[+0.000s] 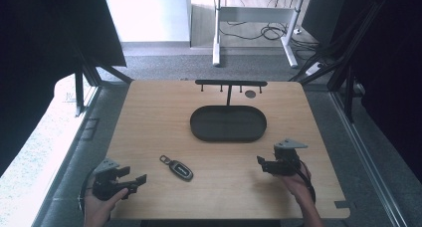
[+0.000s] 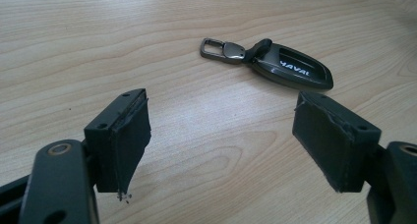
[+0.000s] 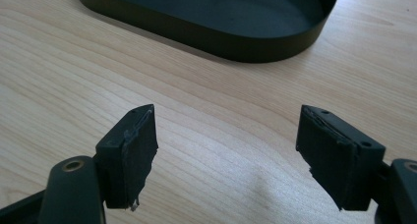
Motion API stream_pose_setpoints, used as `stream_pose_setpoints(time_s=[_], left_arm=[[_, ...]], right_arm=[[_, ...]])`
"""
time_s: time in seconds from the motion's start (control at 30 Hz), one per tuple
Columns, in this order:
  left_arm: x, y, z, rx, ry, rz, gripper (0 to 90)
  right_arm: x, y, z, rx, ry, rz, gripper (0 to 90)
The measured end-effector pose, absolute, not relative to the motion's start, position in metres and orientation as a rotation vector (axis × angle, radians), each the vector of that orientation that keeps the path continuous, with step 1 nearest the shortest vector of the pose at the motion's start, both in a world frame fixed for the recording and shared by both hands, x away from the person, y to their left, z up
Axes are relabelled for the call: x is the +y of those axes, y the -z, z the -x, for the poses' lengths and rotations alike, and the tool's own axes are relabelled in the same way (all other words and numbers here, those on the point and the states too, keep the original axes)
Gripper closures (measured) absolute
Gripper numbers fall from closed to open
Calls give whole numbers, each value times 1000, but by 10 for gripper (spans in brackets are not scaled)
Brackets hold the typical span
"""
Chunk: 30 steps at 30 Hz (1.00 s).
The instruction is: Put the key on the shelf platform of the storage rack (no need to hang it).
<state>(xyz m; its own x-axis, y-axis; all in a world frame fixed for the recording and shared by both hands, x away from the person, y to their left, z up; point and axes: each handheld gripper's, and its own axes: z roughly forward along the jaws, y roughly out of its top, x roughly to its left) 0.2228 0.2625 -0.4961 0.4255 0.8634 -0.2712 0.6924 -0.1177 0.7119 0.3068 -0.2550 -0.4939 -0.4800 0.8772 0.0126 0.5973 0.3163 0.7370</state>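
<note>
A dark car key fob with a metal clip lies on the wooden table, front left of centre. In the left gripper view the key fob rests just beyond my jaws, up and to the right. My left gripper is open near the front left corner, nothing between its pads. My right gripper is open at the front right, with bare wood between its pads. A black oval tray sits at the table's centre; its near wall lies just ahead of the right gripper.
A black hook rack on a post rises behind the tray, near the far edge. A small round dark disc lies beside it. Black frame struts flank the table on both sides.
</note>
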Motion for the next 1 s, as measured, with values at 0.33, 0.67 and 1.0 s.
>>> stream_pose_setpoints(time_s=[0.33,0.67,1.0], left_arm=[[263,495,-223,1333,-263,-1865,223],[262,496,-223,1327,-258,-1871,223],[263,497,-223,1328,-260,-1875,223]], right_arm=[[-238,478,-309,2275,-983,-1237,260],[-204,451,-314,2388,-939,-1106,299],[-170,437,-322,2504,-939,-1021,324]])
